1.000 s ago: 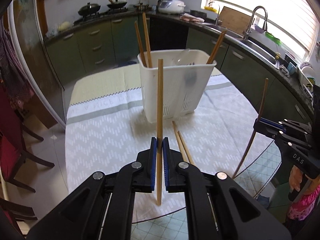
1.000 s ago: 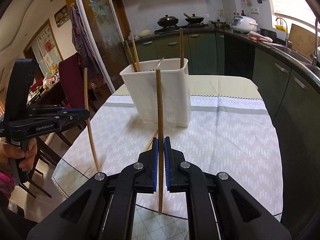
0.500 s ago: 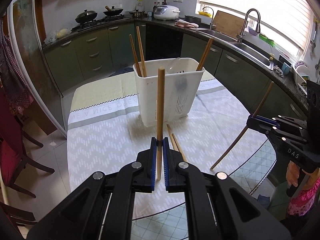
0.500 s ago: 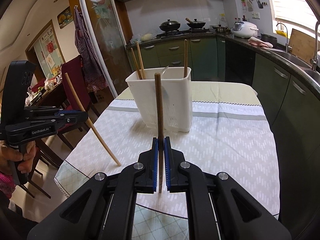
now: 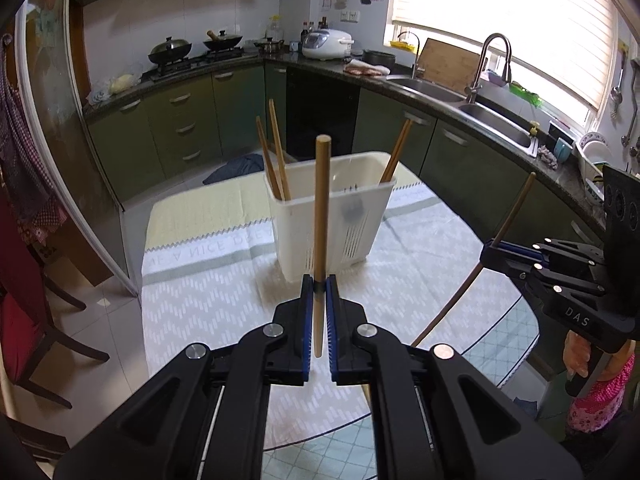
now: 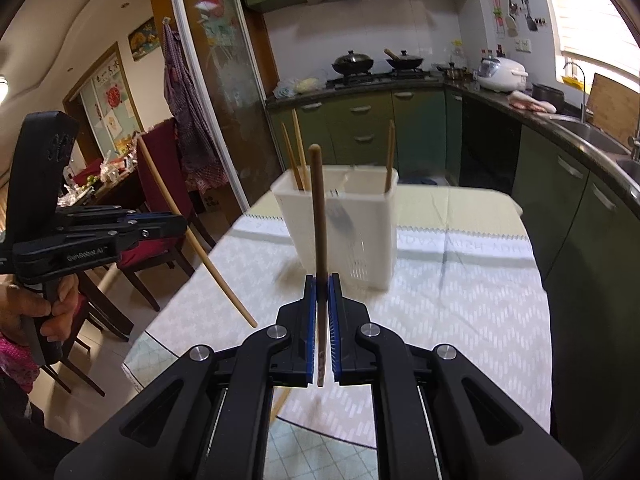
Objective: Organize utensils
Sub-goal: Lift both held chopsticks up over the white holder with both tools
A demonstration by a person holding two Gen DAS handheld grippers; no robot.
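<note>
My left gripper is shut on a light wooden chopstick, held upright above the table. My right gripper is shut on a darker brown chopstick, also upright. Beyond both stands a white utensil holder with three chopsticks and a dark utensil inside. In the left wrist view the right gripper shows at the right with its chopstick slanting. The left gripper and its slanting chopstick show at the left of the right wrist view.
A white zigzag cloth covers the round glass table. A chopstick piece on the table shows under my right gripper. Dark chairs stand left of the table. The counter and sink run behind and to the right.
Both grippers have risen with their chopsticks still held. The holder now sits lower and farther in both views. The two loose chopsticks on the cloth have slipped behind the left gripper.
</note>
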